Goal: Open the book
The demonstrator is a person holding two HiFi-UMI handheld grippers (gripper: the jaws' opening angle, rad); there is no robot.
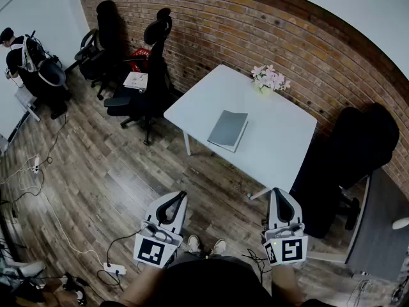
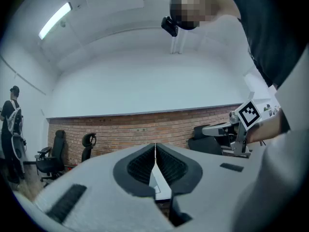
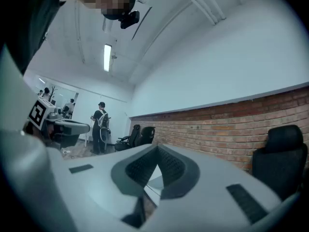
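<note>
A closed grey book (image 1: 228,130) lies flat near the middle of the white table (image 1: 192,104) in the head view. My left gripper (image 1: 176,199) is held low over the wooden floor, well short of the table, with its jaws shut and nothing between them. My right gripper (image 1: 281,196) hangs level beside it, near the table's front right corner, its jaws also shut and empty. In the left gripper view the left gripper (image 2: 155,146) points at the brick wall, and the right gripper (image 2: 231,129) shows at the right. In the right gripper view the right gripper (image 3: 157,151) also faces the brick wall.
A pot of pink flowers (image 1: 270,78) stands at the table's far edge by the brick wall (image 1: 255,24). Black office chairs (image 1: 147,75) stand left of the table and another (image 1: 358,146) at its right. A person (image 1: 29,62) stands at far left. Cables and a power strip (image 1: 114,268) lie on the floor.
</note>
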